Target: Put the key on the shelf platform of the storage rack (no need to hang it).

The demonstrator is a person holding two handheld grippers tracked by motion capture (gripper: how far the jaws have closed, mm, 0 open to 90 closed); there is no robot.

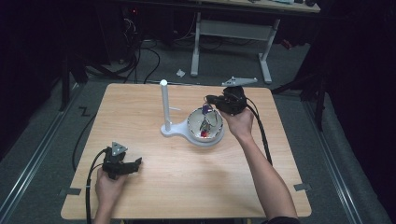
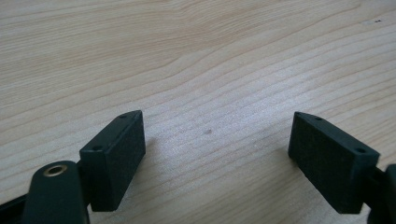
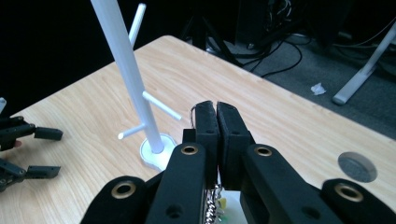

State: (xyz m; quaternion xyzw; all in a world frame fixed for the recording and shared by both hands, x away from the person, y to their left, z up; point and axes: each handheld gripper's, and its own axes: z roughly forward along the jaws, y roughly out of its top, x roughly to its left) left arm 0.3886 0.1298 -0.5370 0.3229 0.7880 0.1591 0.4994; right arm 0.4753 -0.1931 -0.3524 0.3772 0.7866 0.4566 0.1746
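Your right hand-held gripper has its jaws pressed together, and a thin chain hangs from between them, so read it as pinched shut on that chain. In the high view the chain drops straight below that gripper into the white bowl, where its lower end lies among some small coloured bits I cannot make out. The white stand, with its short side pegs, rises just ahead and to the left of the jaws, its round foot touching the bowl's base.

The step in hand looks like lifting the chain out of the bowl to hang it on a peg. Keep the pinch firm, since a thin chain slips easily. Raise it straight up until the lower end is free of the rim, so nothing snags or drags the bowl. Then carry it slowly toward the nearest peg, letting the swing settle before you lower a loop over it.

Your left hand-held gripper rests low over bare tabletop, well away from the bowl, jaws wide apart and holding nothing. Bring it over to steady the stand's foot if the post starts to tip
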